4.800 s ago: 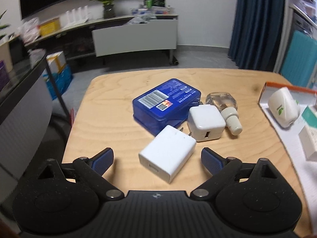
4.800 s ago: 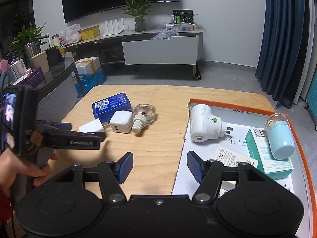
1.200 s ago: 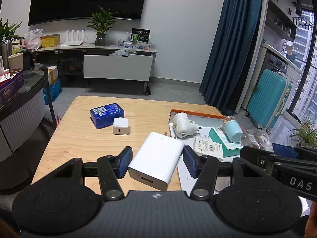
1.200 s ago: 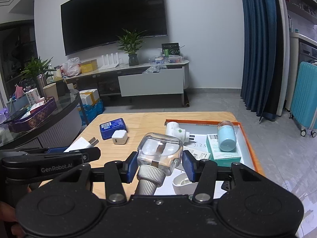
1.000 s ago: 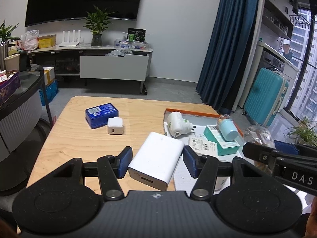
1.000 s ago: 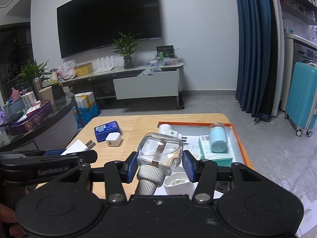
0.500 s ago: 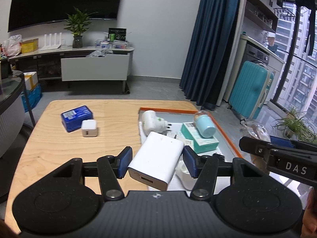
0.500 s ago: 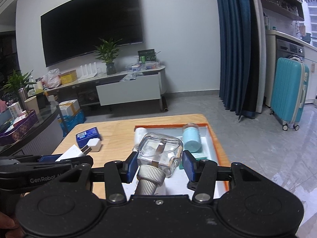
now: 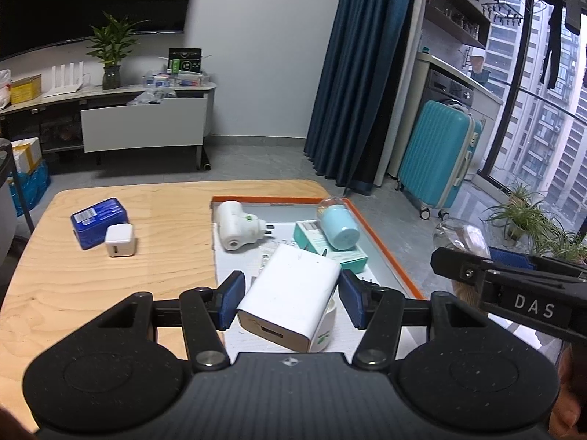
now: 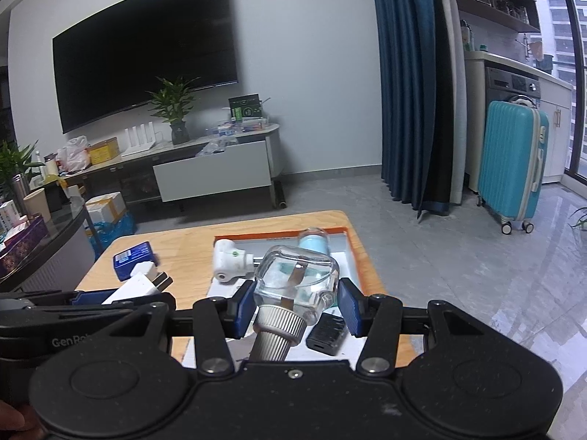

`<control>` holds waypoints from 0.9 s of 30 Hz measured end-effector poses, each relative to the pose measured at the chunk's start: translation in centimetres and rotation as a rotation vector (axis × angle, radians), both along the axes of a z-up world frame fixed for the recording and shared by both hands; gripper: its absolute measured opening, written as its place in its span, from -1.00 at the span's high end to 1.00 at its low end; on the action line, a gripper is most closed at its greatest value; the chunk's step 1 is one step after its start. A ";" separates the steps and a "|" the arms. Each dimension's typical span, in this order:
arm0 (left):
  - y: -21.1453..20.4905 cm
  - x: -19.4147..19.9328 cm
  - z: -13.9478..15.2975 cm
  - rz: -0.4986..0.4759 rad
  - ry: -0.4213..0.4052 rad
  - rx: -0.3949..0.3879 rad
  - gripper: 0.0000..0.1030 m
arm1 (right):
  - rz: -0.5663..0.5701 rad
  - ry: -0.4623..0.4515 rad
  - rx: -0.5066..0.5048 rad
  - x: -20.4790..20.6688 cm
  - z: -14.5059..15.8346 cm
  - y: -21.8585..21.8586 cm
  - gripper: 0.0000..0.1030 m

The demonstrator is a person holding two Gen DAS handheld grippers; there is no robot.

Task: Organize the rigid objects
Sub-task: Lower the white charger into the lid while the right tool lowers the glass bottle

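Left gripper [image 9: 291,302] clamped on the white rectangular USB charger block [image 9: 290,300], carried in the air above the near end of the orange-rimmed white tray [image 9: 381,244]. Right gripper [image 10: 295,302] grips the clear squat glass bottle with a ribbed white neck [image 10: 295,284], neck toward me, also over the tray.

Ahead of both: white plug-in diffuser [image 9: 238,225], teal box [image 9: 328,247] with a light blue cylindrical jar [image 9: 339,225] lying across it, small black block [image 10: 326,332] just under the right gripper's bottle. Off to my left on the wooden table [image 9: 110,282], outside the tray: blue plastic box [image 9: 99,222] with a small white cube charger [image 9: 119,244] touching it.

Step, as I read it: transport, both loads headed for the tray. Next I need a bare patch of tray floor for each, lower, then let go. Space is tight near the black block, so I'd set the bottle down beside it, not on it.
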State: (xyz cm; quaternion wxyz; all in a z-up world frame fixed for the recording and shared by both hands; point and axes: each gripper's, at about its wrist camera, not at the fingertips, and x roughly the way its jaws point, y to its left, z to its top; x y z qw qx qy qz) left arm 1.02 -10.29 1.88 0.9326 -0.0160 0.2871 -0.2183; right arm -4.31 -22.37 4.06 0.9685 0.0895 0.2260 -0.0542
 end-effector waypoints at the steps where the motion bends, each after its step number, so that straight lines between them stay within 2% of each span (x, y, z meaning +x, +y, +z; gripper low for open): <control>1: -0.2 0.0 0.0 -0.005 0.001 0.001 -0.10 | -0.003 0.000 0.002 0.0 0.0 -0.1 -0.15; 27: -2.8 -0.4 -1.9 -0.086 0.042 0.021 -0.10 | -0.031 0.037 0.021 1.6 -1.2 -1.3 -0.15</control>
